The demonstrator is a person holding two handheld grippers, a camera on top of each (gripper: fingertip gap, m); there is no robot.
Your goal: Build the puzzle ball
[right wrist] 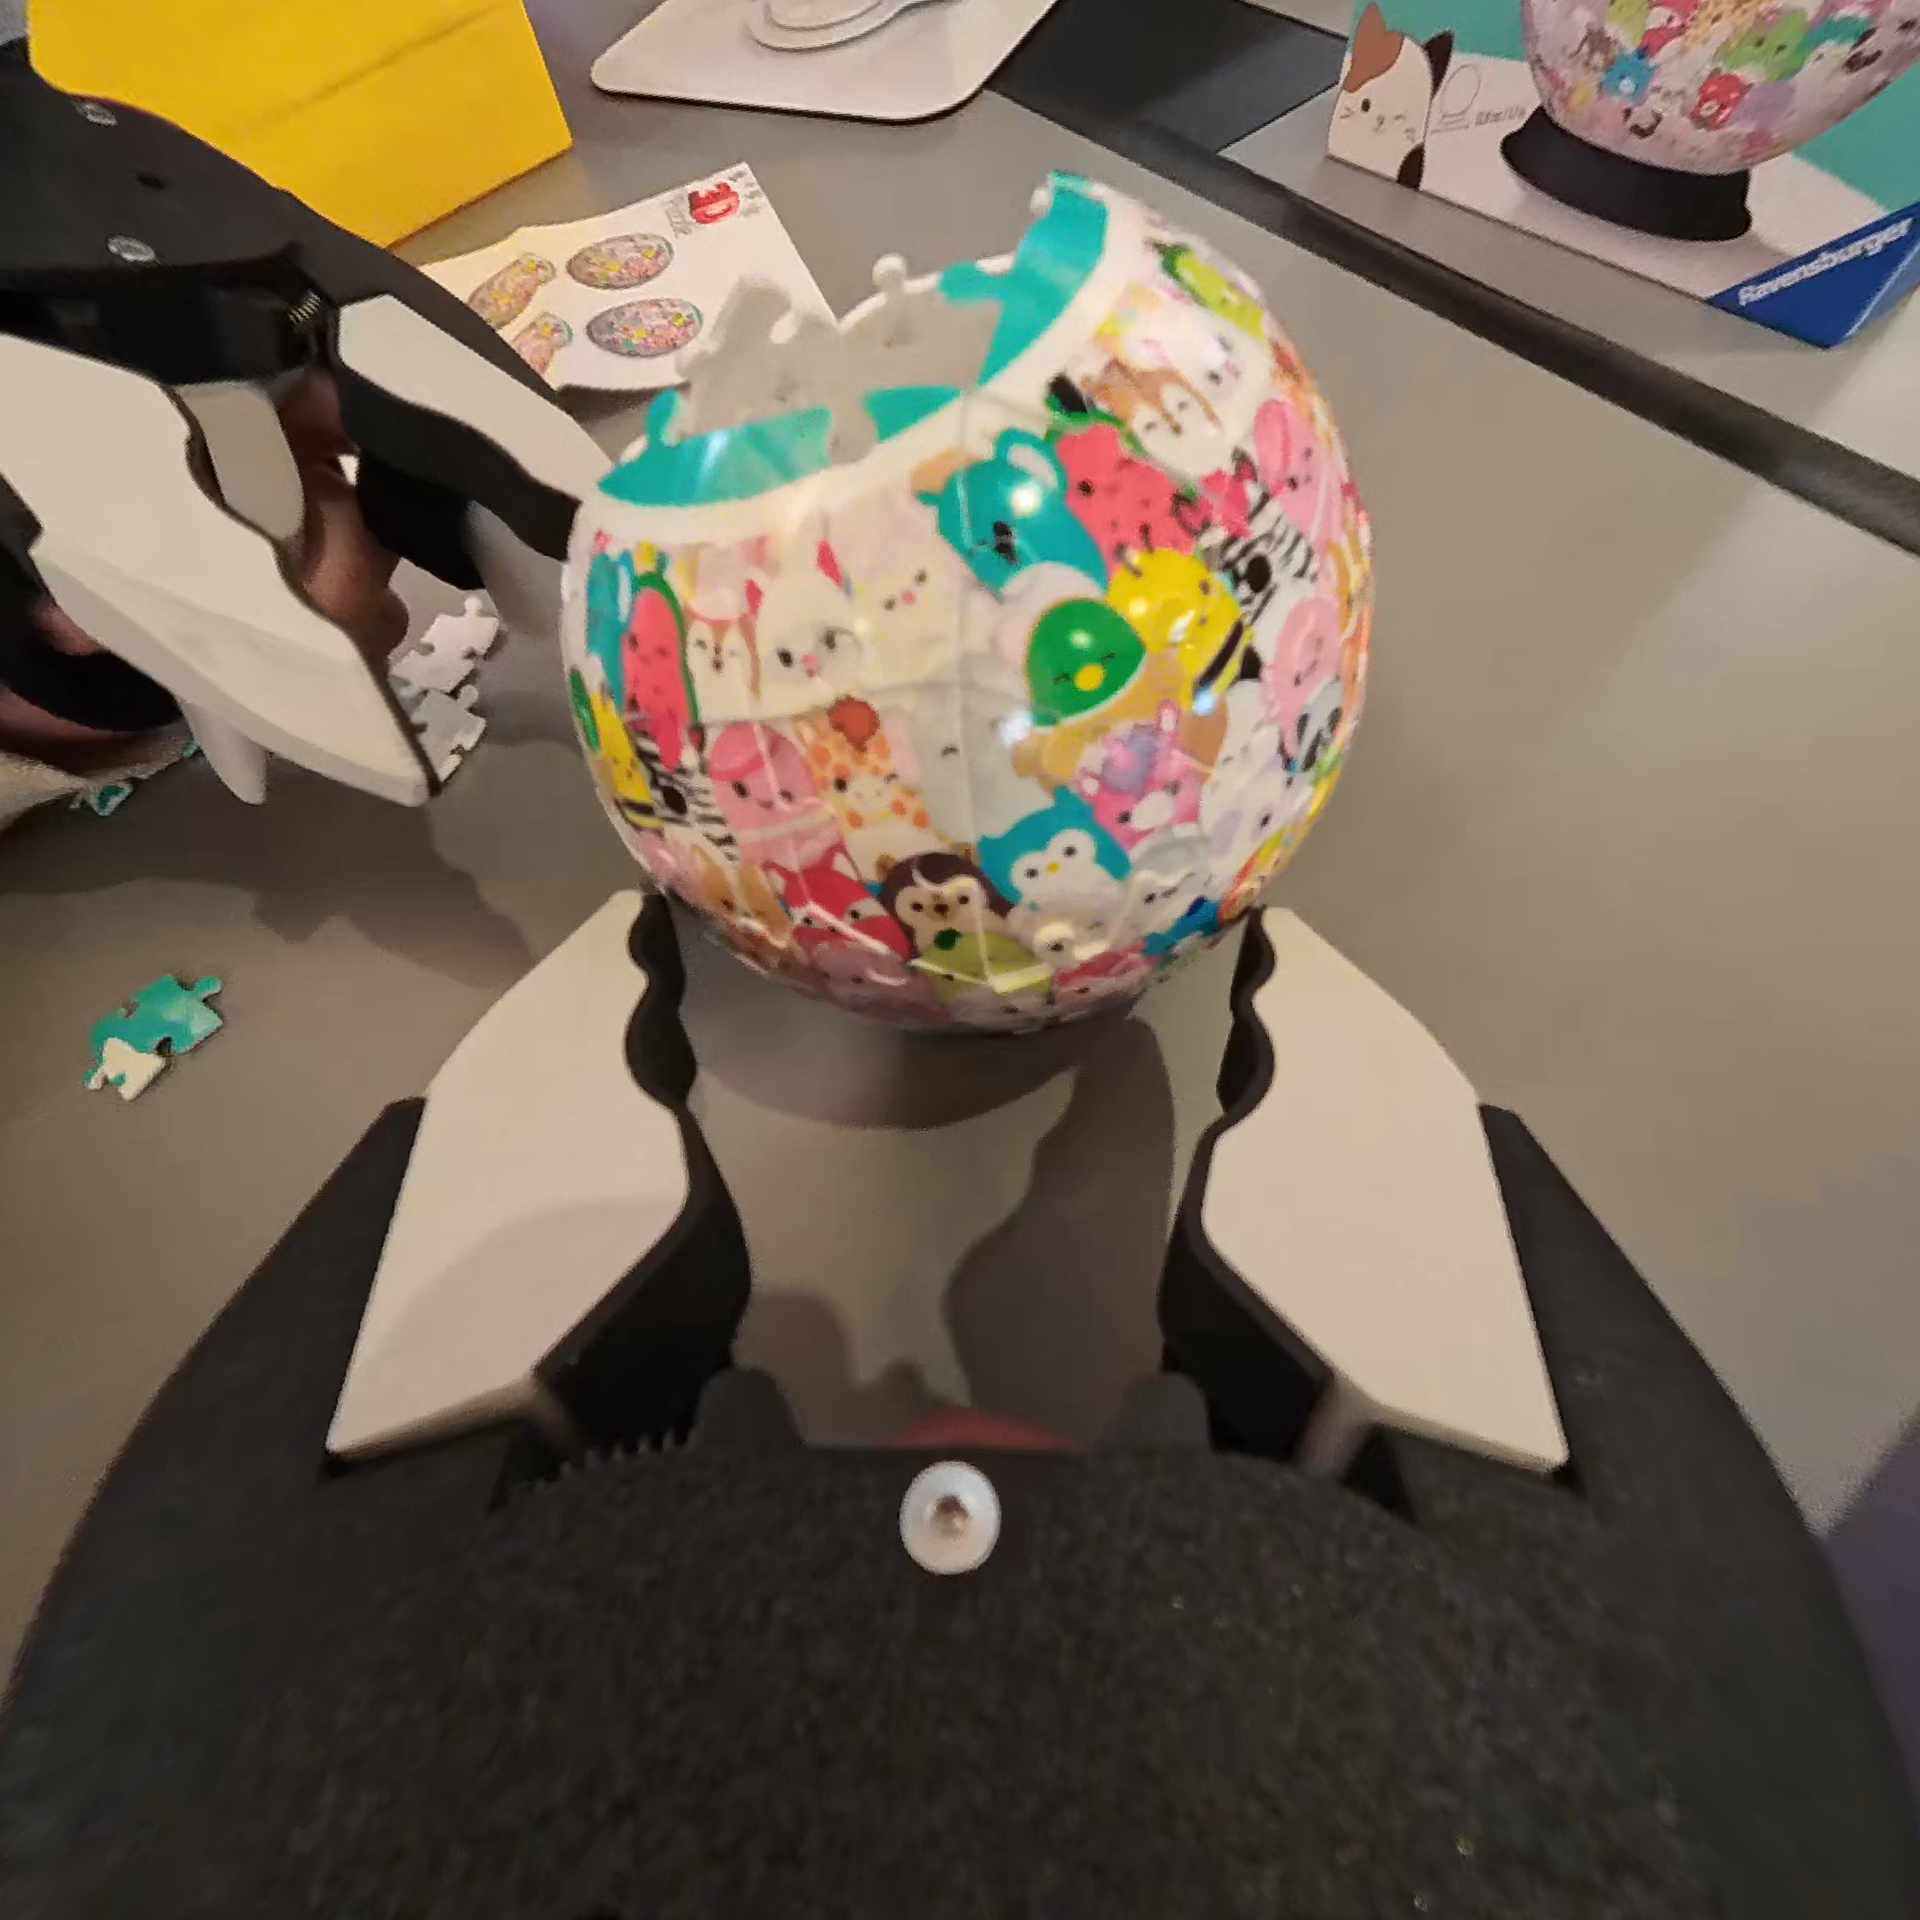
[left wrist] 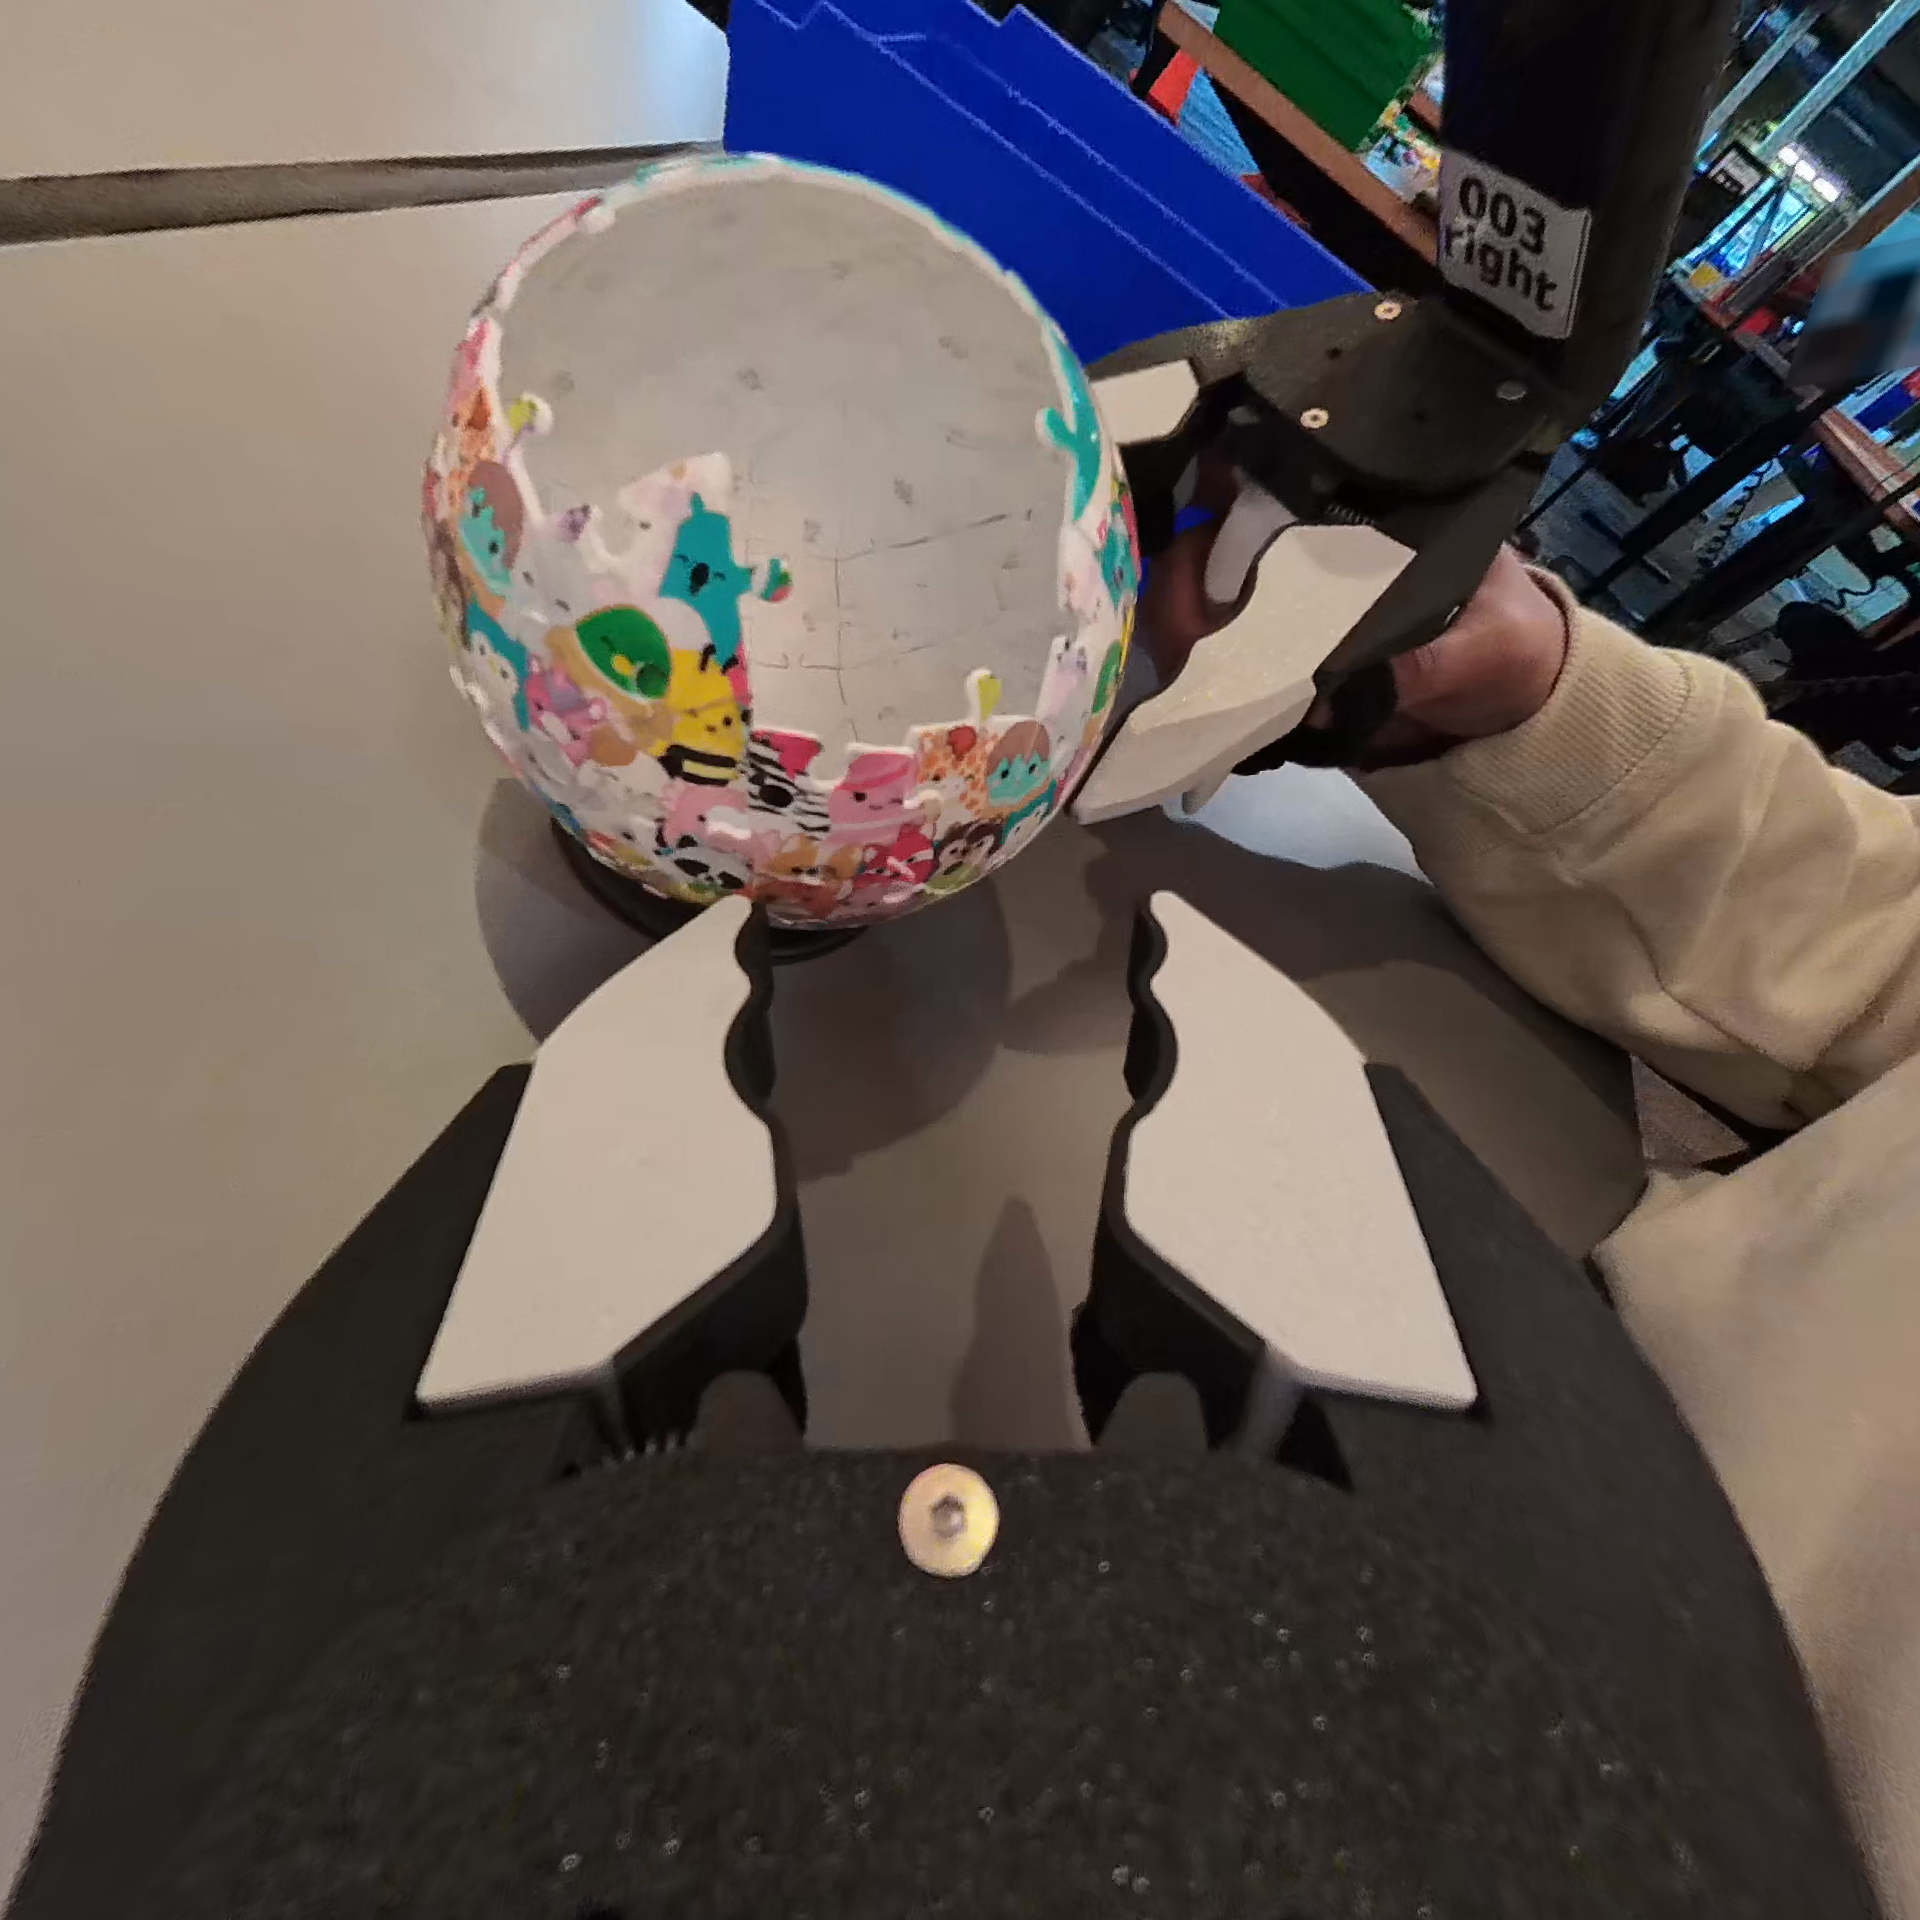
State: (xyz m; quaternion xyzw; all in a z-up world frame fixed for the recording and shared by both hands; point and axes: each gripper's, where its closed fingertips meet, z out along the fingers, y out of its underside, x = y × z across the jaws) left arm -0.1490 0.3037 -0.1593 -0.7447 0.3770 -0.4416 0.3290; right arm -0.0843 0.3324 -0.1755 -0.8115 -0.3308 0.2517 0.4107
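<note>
The partly built puzzle ball [left wrist: 665, 707] stands on a black stand [left wrist: 613, 894] on the grey table. It is covered with colourful cartoon animals, and a large gap shows its white inside. In the right wrist view the puzzle ball [right wrist: 966, 665] has an open, jagged, teal-edged top. My left gripper [left wrist: 951, 914] is open and empty just in front of the ball. My right gripper [right wrist: 951, 914] is open and empty, its fingertips on either side of the ball's lower part. The left gripper [right wrist: 499, 634] also shows to the left of the ball in the right wrist view, its far fingertip at the rim.
A loose teal piece [right wrist: 156, 1023] and white pieces [right wrist: 447, 675] lie to the left on the table. Behind are an instruction sheet [right wrist: 623, 281], a yellow box [right wrist: 301, 104] and the puzzle box [right wrist: 1662, 156]. Blue bins [left wrist: 987, 135] stand behind the ball. A beige sleeve [left wrist: 1662, 831] is on the right. From the left gripper's tips to the loose teal piece [right wrist: 156, 1023] is close to 15 cm.
</note>
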